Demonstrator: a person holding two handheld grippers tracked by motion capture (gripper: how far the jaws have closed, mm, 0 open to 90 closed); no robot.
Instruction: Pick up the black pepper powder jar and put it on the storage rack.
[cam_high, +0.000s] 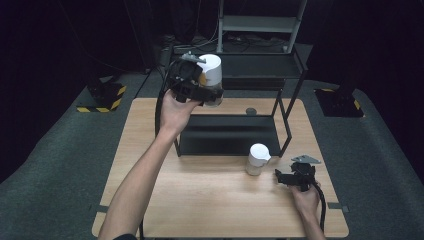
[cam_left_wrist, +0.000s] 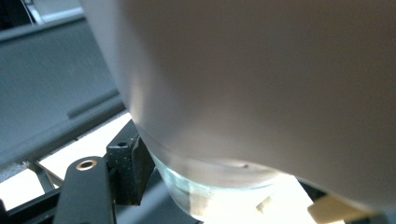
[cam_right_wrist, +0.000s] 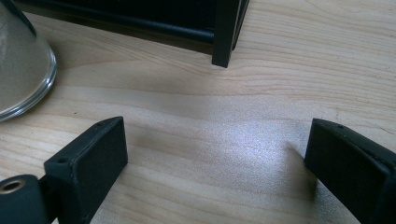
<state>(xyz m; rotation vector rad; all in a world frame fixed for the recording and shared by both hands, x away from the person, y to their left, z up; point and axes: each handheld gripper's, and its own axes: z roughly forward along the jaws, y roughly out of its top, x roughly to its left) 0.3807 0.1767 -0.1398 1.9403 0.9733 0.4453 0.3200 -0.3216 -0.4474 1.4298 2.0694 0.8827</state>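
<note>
White-capped jar clamped in left tongs.

From the high view I see the wooden table well lit from above, while the floor and the room around it stay very dark. This picture is a little soft, with fine detail lost. In the left gripper view the white jar lid is so near the lens that it is fully blurred, and bright glare burns out the bottom edge under the glass. In the right gripper view the table grain is sharp, with a pale sheen in the middle and soft shadows beside the 2 black jaws.
</note>
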